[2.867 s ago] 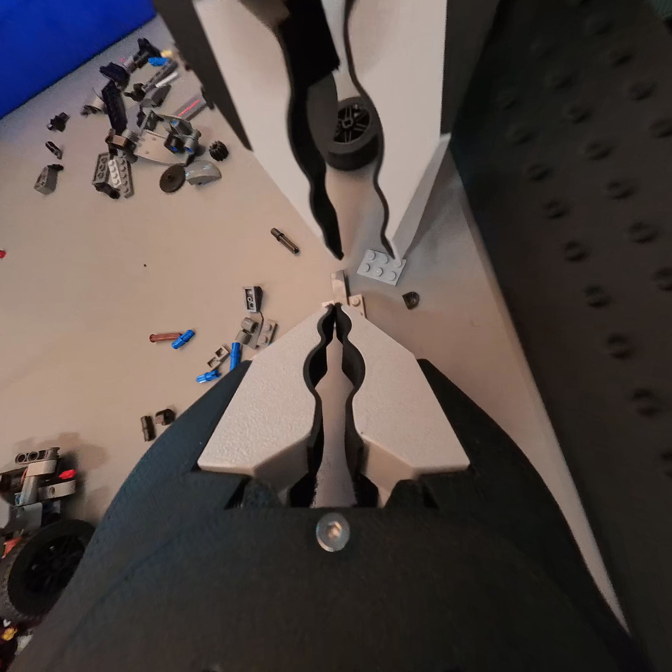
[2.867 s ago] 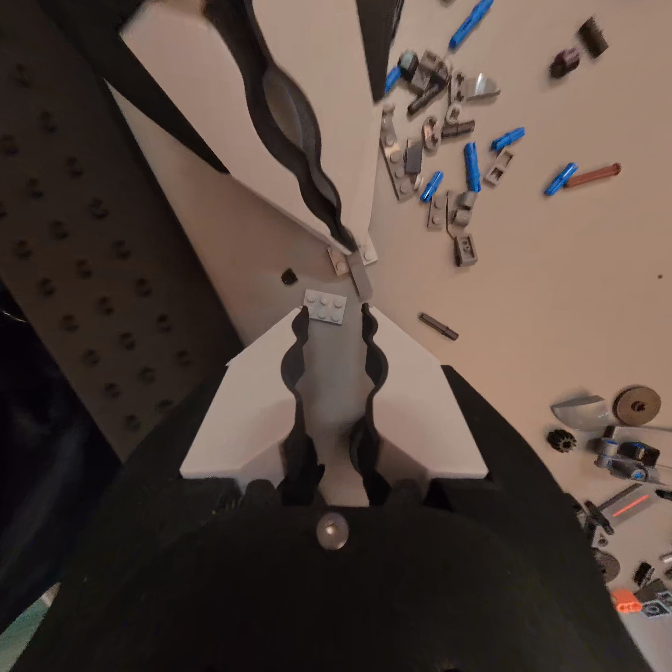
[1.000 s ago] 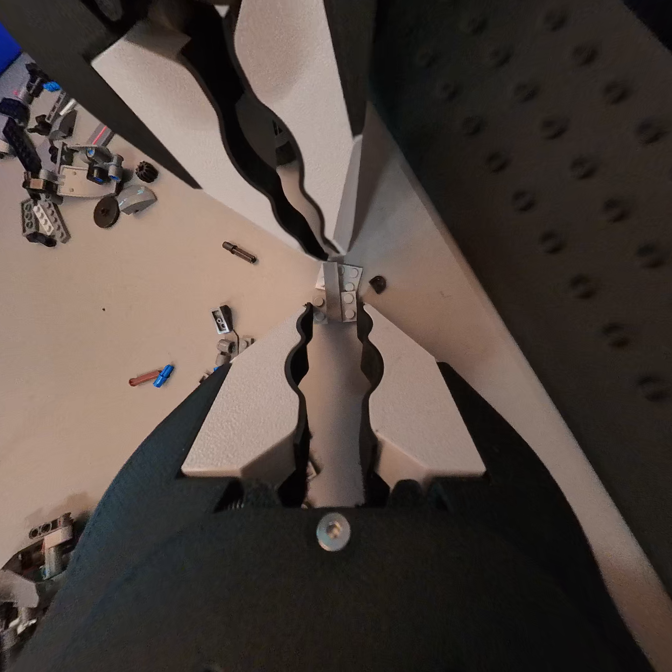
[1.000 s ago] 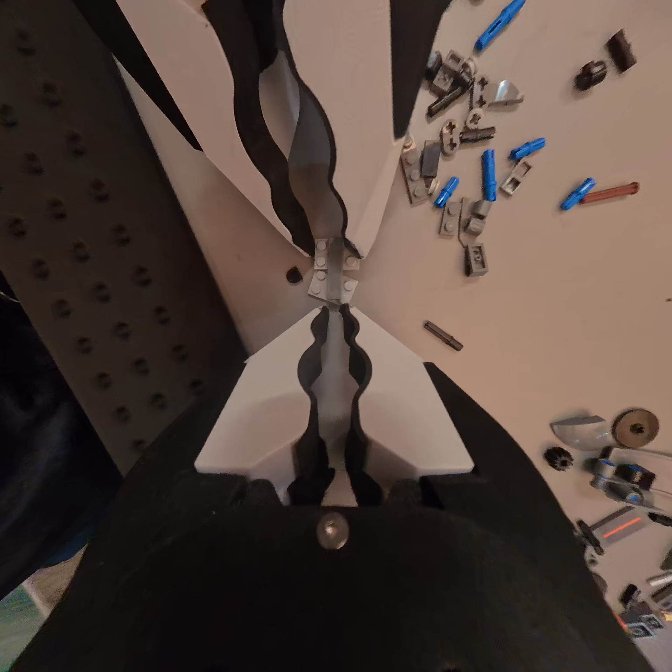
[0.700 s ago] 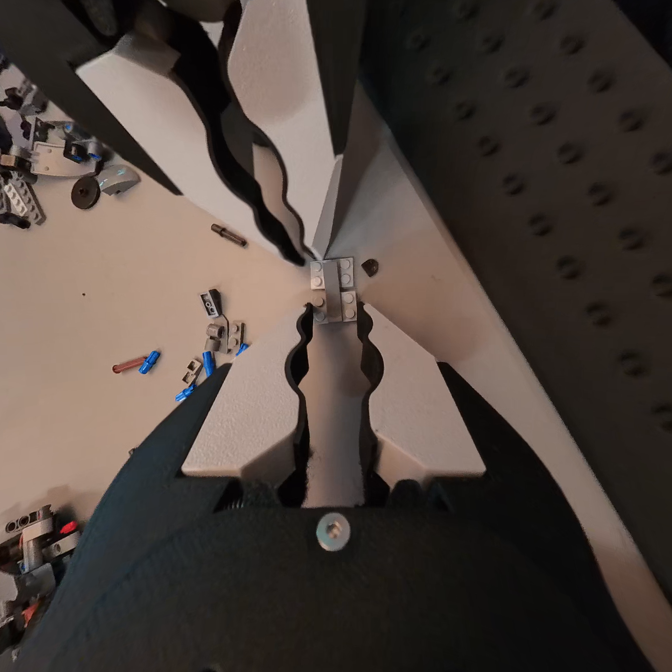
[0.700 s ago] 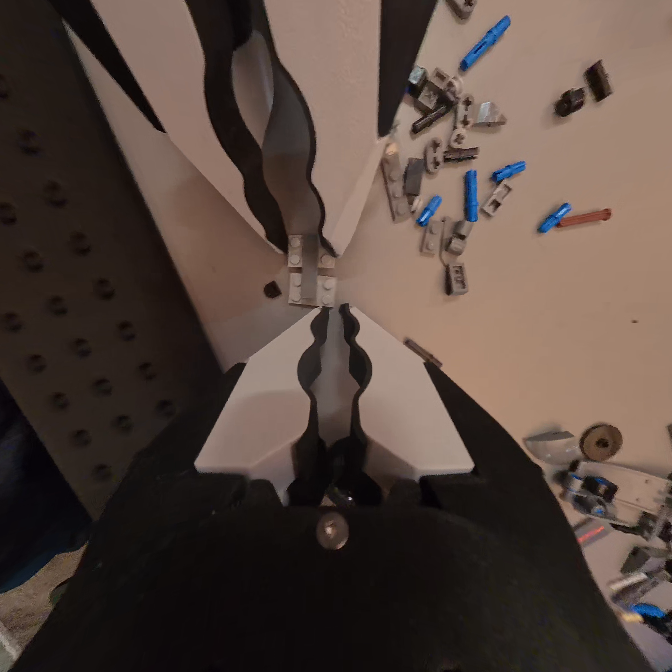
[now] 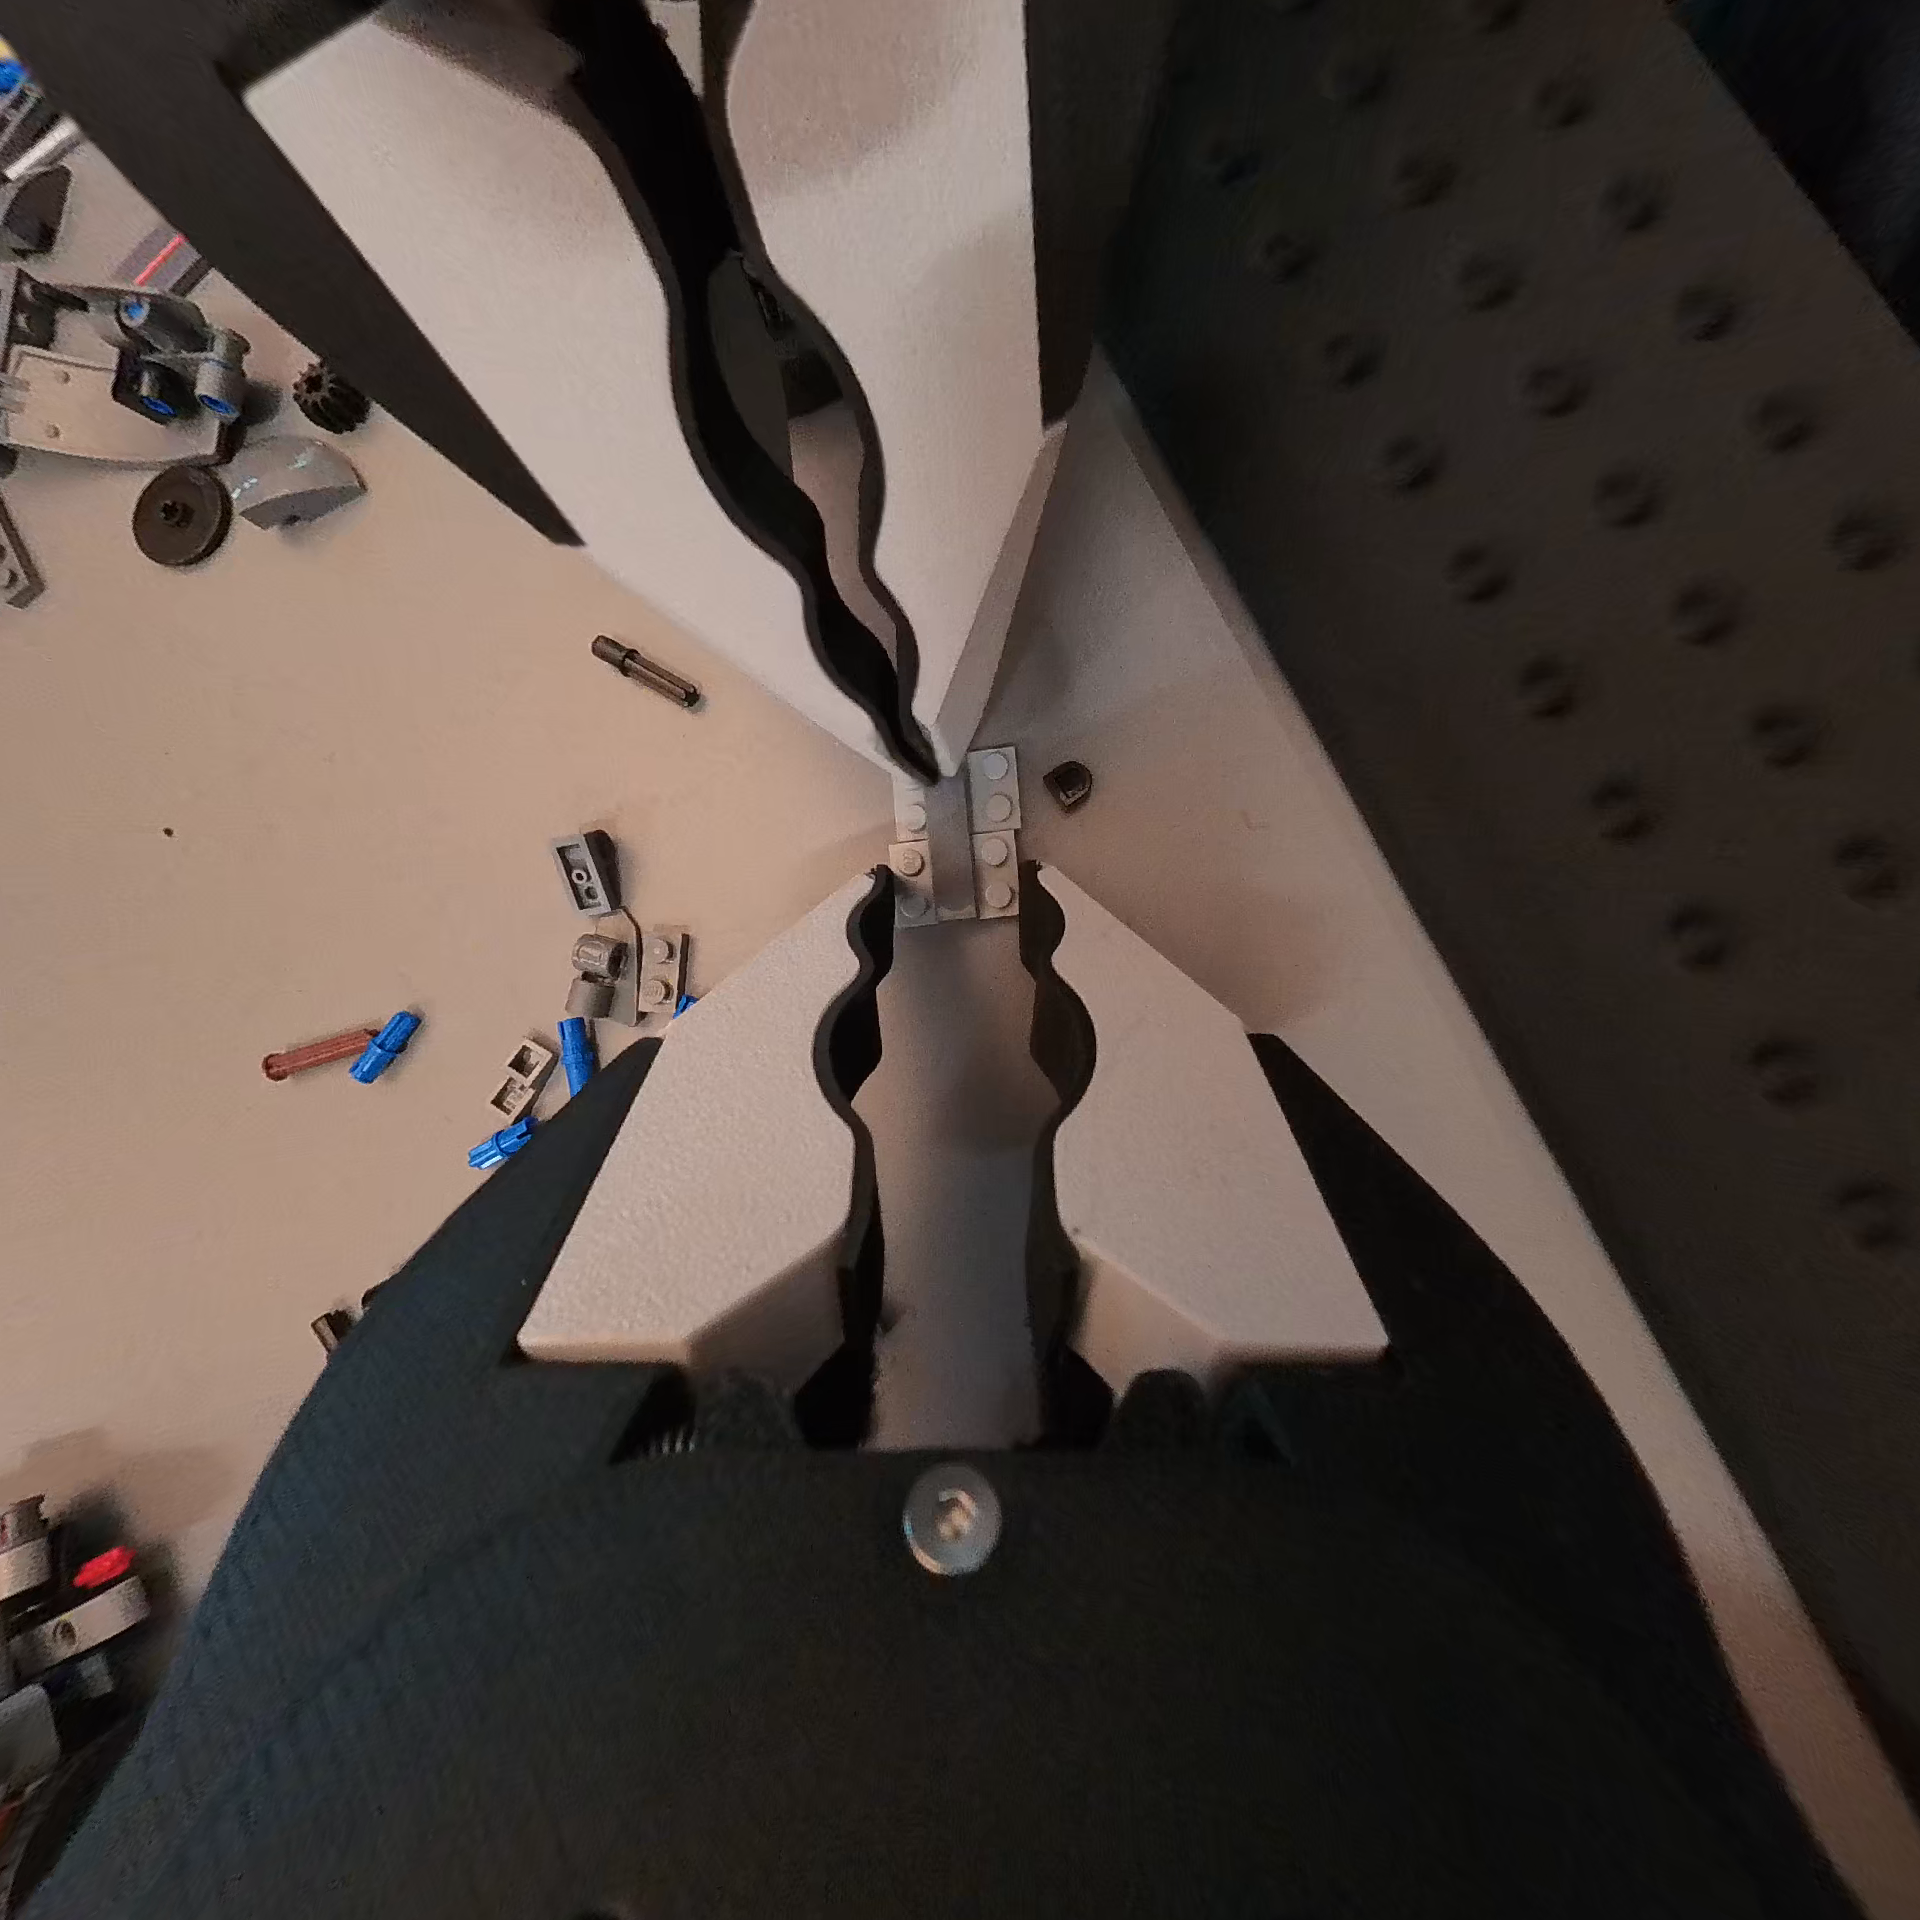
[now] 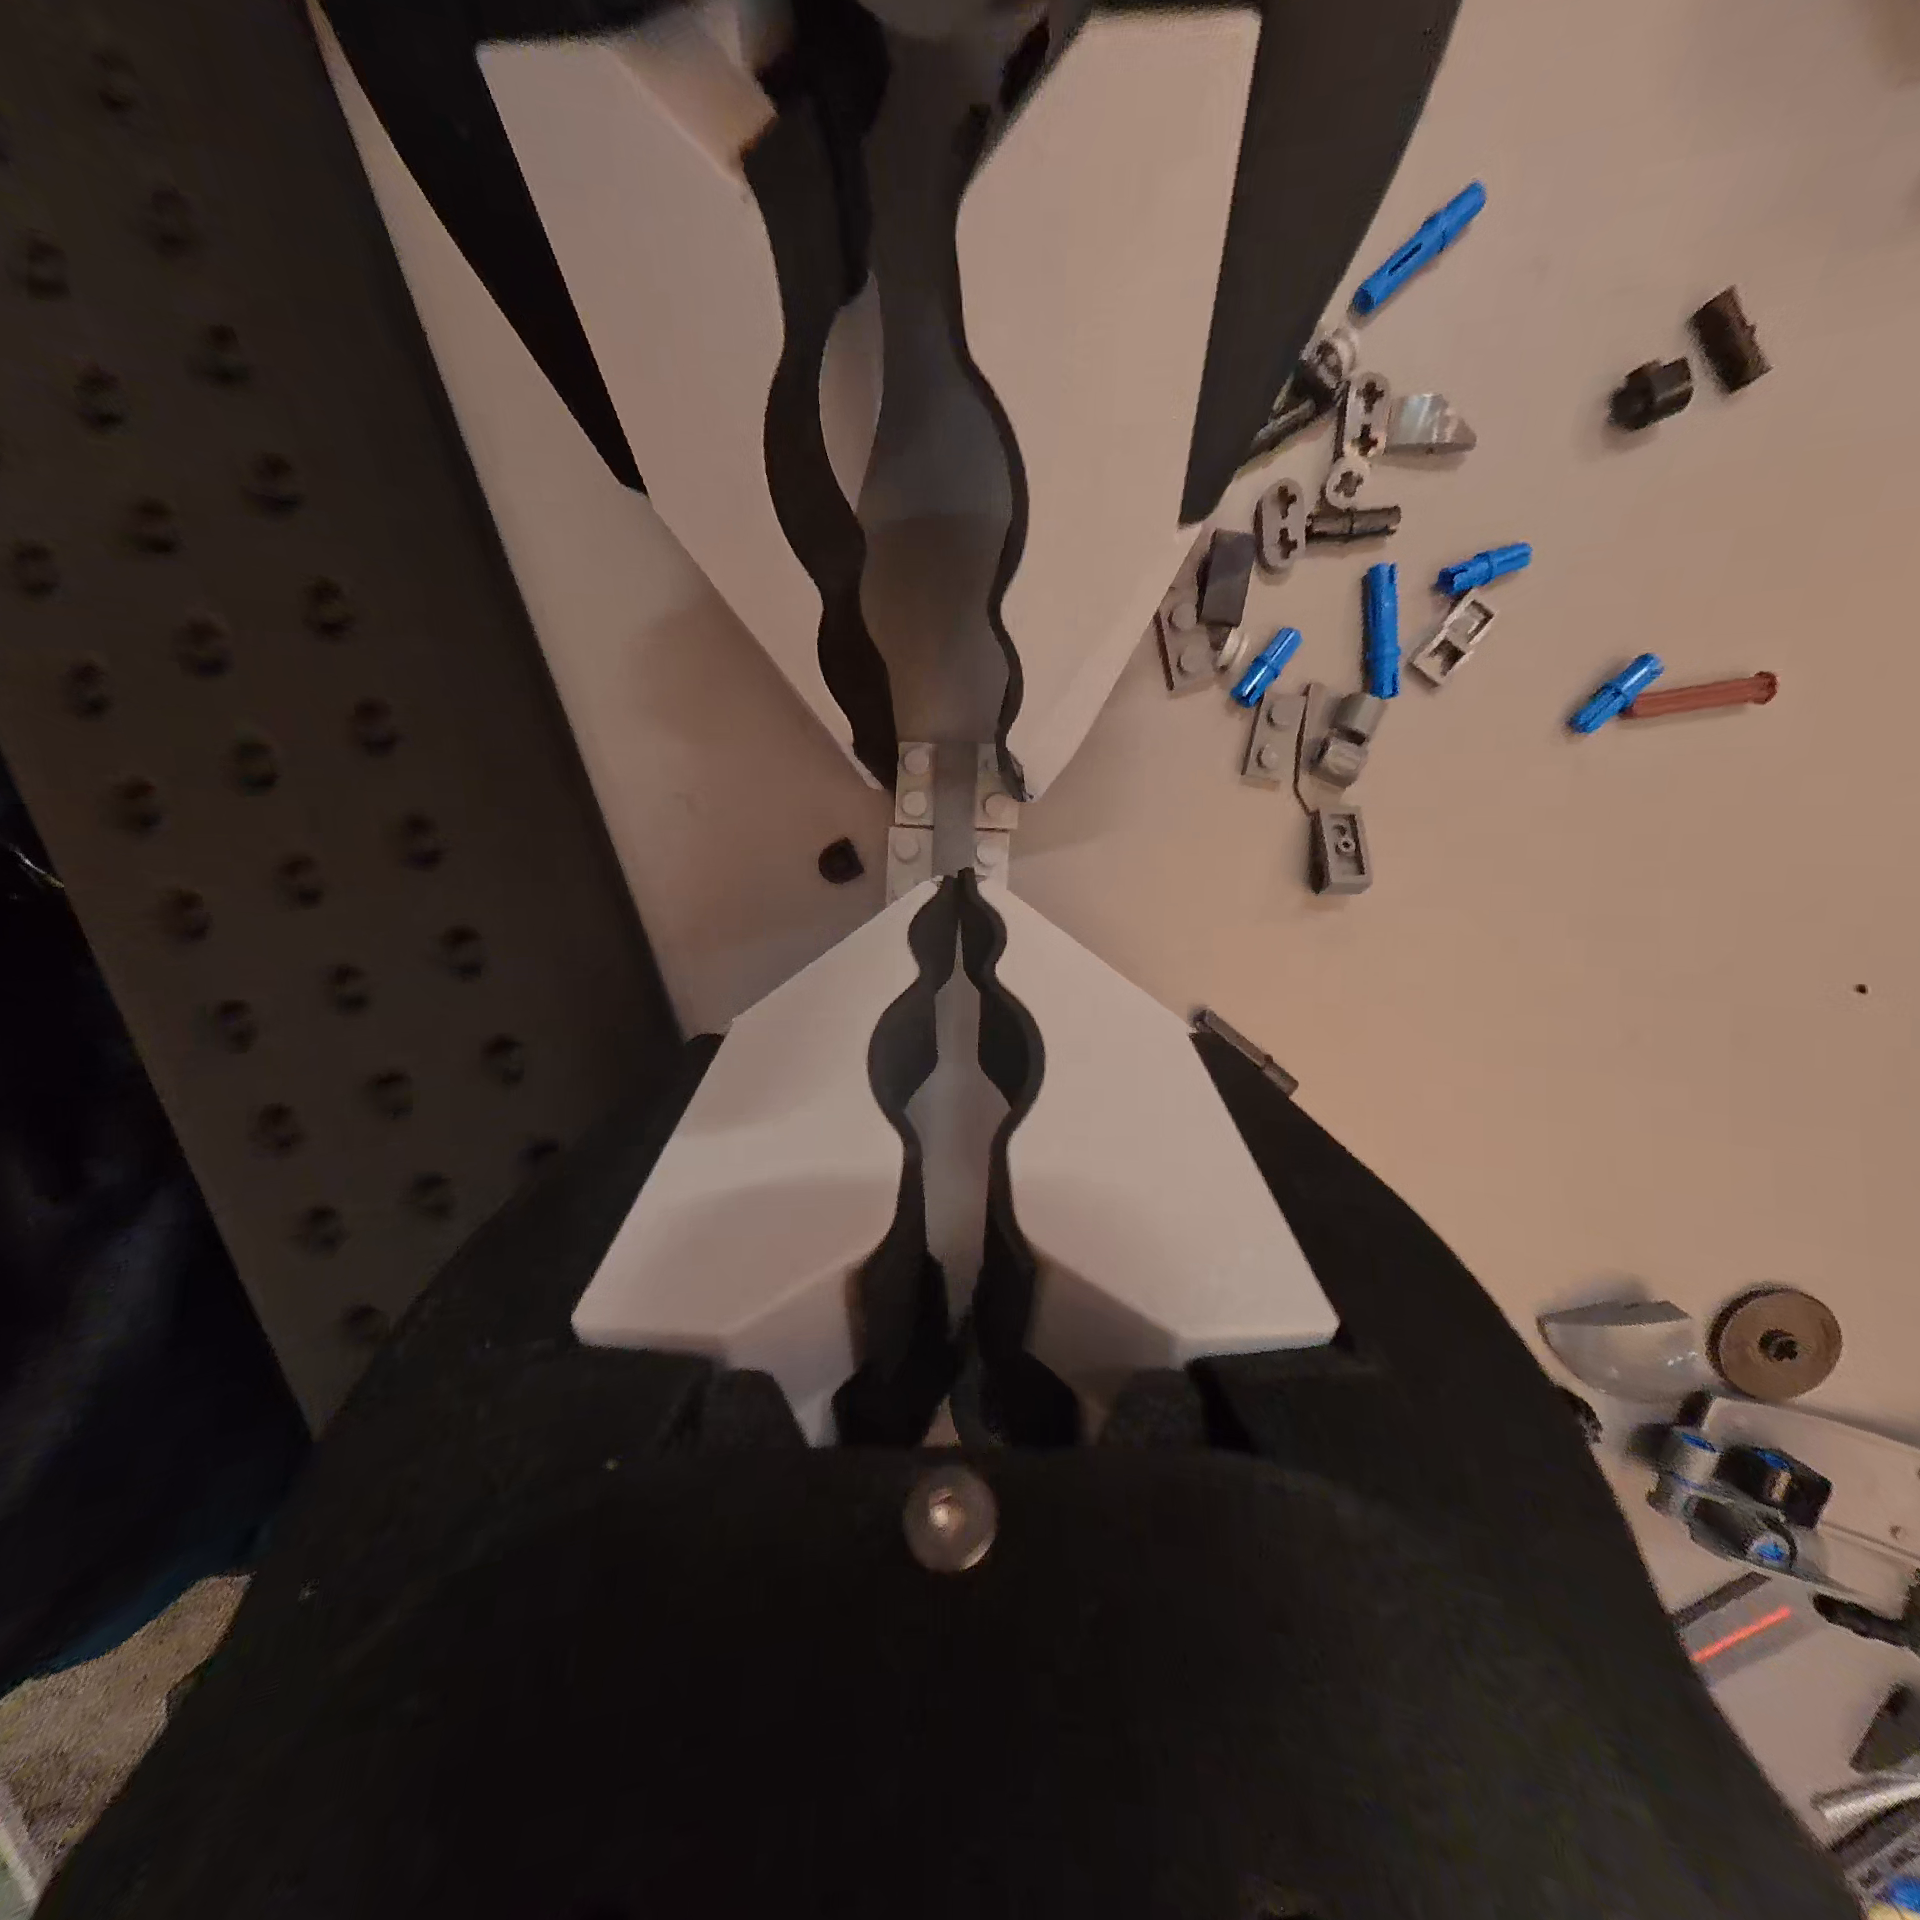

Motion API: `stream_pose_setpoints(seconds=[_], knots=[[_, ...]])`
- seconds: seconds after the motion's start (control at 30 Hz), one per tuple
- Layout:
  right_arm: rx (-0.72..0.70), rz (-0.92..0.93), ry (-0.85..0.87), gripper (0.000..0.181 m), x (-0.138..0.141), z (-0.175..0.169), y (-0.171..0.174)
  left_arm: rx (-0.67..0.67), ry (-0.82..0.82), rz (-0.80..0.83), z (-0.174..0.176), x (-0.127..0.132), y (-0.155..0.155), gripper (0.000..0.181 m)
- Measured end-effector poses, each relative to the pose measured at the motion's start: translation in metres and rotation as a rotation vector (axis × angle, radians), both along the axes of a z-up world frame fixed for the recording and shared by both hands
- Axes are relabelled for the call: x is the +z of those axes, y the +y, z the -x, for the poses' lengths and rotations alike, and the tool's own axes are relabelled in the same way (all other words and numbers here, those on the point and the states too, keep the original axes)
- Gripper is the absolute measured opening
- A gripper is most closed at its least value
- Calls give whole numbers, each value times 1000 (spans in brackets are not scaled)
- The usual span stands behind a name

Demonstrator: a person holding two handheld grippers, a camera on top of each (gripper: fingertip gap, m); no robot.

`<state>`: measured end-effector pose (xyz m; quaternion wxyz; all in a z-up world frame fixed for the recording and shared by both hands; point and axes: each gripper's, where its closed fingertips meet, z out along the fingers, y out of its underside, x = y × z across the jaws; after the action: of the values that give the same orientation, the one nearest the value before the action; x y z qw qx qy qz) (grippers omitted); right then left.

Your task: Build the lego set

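The left gripper (image 7: 954,883) brackets the grey plate assembly (image 7: 958,844) with parted jaws while the pinched-together right gripper (image 8: 958,881) presses its far end.

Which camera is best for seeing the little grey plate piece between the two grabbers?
The left wrist view: the grey plate assembly lies in plain sight beyond the open left gripper, with studs clear on both sides. In the right wrist view both grippers' tips cover its ends.
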<state>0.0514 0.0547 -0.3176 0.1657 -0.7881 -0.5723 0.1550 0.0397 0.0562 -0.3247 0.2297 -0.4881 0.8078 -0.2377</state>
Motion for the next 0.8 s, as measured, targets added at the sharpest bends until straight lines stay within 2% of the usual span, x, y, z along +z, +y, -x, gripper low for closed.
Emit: stream_pose_setpoints(seconds=[0.67,0.8], knots=[[-6,64,81,0,-3,7,-1,11,22,36,-2,-1,-2,21],[-3,52,23,0,-2,7,2,10,12,31,-2,-1,-1,21]])
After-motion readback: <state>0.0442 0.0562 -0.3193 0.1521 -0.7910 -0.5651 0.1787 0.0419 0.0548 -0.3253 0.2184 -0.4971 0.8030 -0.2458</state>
